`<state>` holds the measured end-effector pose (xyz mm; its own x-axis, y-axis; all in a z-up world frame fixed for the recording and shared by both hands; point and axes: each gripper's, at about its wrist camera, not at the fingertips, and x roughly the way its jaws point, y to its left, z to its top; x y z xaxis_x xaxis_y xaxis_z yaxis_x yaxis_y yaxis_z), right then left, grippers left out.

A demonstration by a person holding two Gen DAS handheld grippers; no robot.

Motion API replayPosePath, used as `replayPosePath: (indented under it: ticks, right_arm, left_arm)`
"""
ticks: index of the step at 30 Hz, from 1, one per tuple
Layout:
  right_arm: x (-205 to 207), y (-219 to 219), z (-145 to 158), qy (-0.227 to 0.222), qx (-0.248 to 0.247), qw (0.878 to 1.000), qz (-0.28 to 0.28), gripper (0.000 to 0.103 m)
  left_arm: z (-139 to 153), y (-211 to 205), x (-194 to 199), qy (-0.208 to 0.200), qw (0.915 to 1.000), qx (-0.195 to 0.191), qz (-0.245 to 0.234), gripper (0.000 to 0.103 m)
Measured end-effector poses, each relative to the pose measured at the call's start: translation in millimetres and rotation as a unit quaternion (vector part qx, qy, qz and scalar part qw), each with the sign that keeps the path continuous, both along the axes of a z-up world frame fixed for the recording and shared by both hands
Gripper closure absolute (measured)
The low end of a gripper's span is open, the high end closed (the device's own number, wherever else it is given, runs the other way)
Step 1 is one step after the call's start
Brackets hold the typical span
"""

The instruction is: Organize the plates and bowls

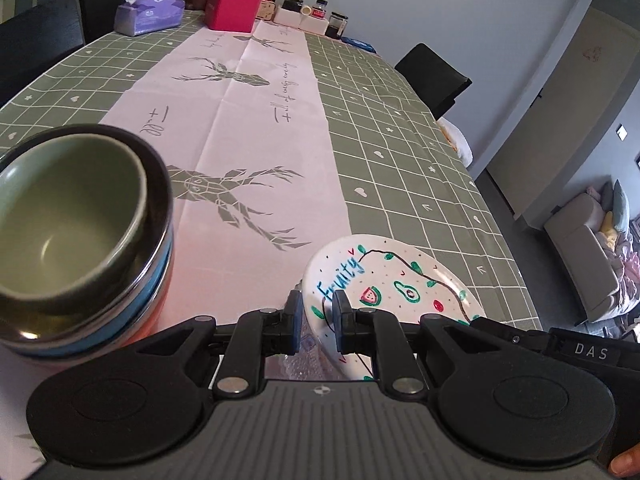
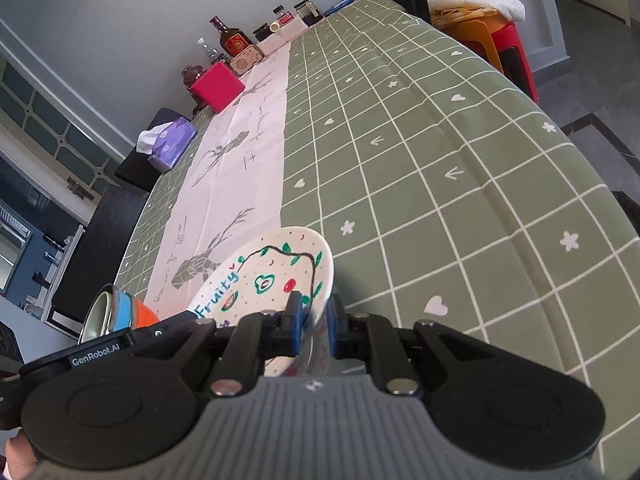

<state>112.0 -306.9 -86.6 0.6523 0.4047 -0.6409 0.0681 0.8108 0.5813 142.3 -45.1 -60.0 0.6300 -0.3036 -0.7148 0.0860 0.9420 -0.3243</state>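
Note:
A white plate [image 1: 396, 280] painted with "Fruity" and fruit drawings is held tilted above the table. My left gripper [image 1: 317, 312] is shut on its left rim. My right gripper [image 2: 314, 314] is shut on its right rim, and the plate [image 2: 276, 276] fills the middle of the right wrist view. A stack of nested bowls [image 1: 76, 232], green one innermost, then dark, blue and orange, stands on the pink runner to the left of the plate. The stack also shows in the right wrist view [image 2: 116, 312], behind the left gripper's body.
A long table with a green checked cloth [image 1: 400, 152] and a pink deer runner [image 1: 240, 128]. At the far end stand a tissue box [image 1: 148, 14], a red box [image 1: 234, 8], bottles and jars [image 1: 316, 12]. Black chairs [image 1: 434, 76] line the sides. An orange stool [image 2: 492, 36] stands beyond the right edge.

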Motion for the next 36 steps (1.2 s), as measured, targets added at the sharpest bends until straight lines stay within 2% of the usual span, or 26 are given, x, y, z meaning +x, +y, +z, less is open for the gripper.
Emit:
replayPosePath:
  ticks: [11, 25, 32, 36]
  right_arm:
    - [-9, 10, -12, 0.005, -0.008, 1.000, 0.006, 0.092]
    - [-9, 23, -9, -0.017, -0.058, 0.998, 0.004, 0.092]
    - [-11, 27, -7, -0.023, -0.068, 0.997, 0.003, 0.087]
    - [-11, 33, -4, -0.030, -0.096, 0.995, 0.007, 0.087]
  left_arm:
    - [-16, 5, -18, -0.012, 0.9997, 0.002, 0.021, 0.086]
    - [-24, 5, -21, -0.016, 0.9998, -0.004, 0.013, 0.086]
    - [-25, 7, -21, -0.016, 0.9998, -0.009, 0.009, 0.084]
    - [-25, 6, -20, -0.016, 0.9998, -0.010, 0.009, 0.083]
